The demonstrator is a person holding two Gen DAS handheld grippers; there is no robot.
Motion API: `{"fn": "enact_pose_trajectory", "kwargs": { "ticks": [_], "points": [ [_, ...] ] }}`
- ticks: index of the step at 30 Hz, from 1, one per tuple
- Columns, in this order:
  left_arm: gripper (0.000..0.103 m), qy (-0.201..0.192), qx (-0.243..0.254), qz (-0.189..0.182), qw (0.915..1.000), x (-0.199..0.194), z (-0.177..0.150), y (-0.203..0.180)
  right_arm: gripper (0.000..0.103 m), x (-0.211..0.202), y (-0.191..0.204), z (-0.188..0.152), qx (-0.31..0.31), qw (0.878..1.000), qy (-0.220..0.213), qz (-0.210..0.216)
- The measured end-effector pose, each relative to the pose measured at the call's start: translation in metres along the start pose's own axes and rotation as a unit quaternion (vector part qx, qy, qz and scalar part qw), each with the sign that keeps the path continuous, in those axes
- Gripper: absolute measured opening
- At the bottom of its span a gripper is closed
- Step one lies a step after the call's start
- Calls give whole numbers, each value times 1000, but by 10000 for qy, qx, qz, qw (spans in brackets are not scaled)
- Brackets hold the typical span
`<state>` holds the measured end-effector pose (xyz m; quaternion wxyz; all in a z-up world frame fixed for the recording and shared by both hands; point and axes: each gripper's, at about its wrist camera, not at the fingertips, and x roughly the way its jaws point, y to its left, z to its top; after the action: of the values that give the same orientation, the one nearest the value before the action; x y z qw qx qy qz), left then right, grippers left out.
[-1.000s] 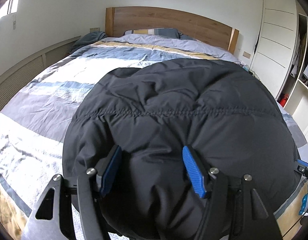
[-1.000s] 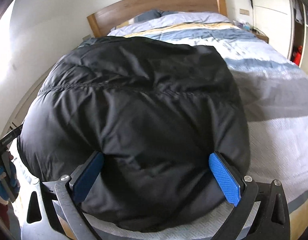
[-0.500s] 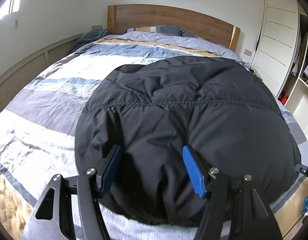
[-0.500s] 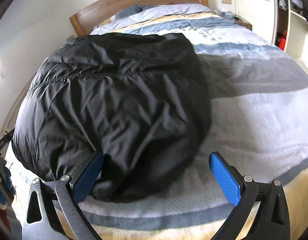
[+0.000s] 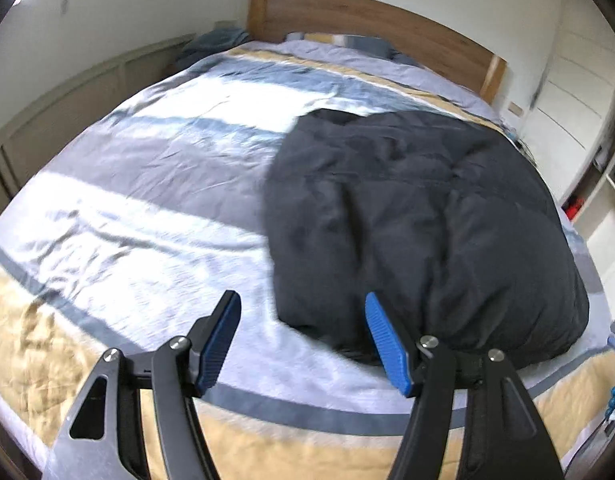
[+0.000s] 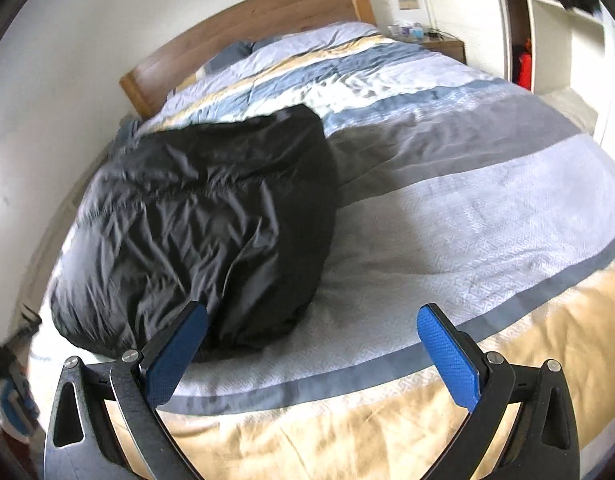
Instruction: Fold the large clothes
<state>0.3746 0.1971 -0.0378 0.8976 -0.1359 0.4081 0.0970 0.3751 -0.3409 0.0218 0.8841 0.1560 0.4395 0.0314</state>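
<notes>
Left wrist view shows the black puffer jacket (image 5: 427, 216) lying as a folded, rounded bundle on the striped bedspread (image 5: 147, 200), ahead and to the right of the left gripper (image 5: 303, 340), whose blue pads stand well apart with nothing between them; the right pad sits just in front of the jacket's near edge. From the right wrist view the same jacket (image 6: 211, 216) lies ahead and to the left of the right gripper (image 6: 313, 356), also spread wide and holding nothing, its left pad just before the bundle's near corner.

The jacket looks light, soft and springy, with a slick, crinkled shell: it will probably puff back up and slide under a shallow pinch. A hold would be best taken at the near hem or a corner, catching several layers deep between the pads, not on the smooth top. The quilted seam across its middle looks like a natural fold line.

Beyond the jacket the bedspread runs up to the pillows (image 5: 347, 42) and the wooden headboard (image 5: 371, 20), with a wardrobe (image 5: 567, 92) off to the right.
</notes>
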Motion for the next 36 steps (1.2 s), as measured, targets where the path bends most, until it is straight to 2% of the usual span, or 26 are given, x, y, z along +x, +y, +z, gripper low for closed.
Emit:
{"fn": "enact_pose_trajectory", "kwargs": {
  "ticks": [2,5,10,11,13,18,22,24,28,29,34,35,36],
  "points": [
    [63,65,-207,2,9998,-1,8,18,103,-1,-6,7,192,9997,-19,152],
    [63,148,-545,-212,9982,2,23,46,103,5,-11,20,363,9989,-24,306],
    [63,232,-1003,-499,9934,22,47,74,103,39,-10,39,522,9963,265,636],
    [64,239,-1082,-705,9913,30,54,78,103,49,-10,41,574,9951,349,727],
    [73,255,-1128,-1016,9881,43,64,79,103,68,-9,45,689,9921,526,910],
    [73,656,-1187,-1498,9794,93,84,68,103,118,-15,50,1178,9784,910,1432],
    [73,1019,-1311,-1657,9721,142,91,64,103,155,-20,52,1404,9689,1213,1635],
    [73,1168,-1466,-1837,9650,166,90,66,103,170,-22,51,1527,9629,1331,1781],
    [78,1389,-1743,-2375,9455,198,83,71,103,192,-20,49,1602,9523,1479,2136],
    [78,1445,-1838,-2570,9377,205,80,73,103,196,-19,49,1595,9502,1502,2214],
    [82,1619,-2301,-3680,8862,226,66,71,103,216,-2,51,1580,9339,1735,2697],
    [82,1652,-2284,-3987,8727,227,65,62,103,219,2,52,1572,9307,1779,2784],
    [85,1654,-2225,-4135,8673,227,64,57,103,222,6,52,1569,9263,1814,2904]
  ]
}}
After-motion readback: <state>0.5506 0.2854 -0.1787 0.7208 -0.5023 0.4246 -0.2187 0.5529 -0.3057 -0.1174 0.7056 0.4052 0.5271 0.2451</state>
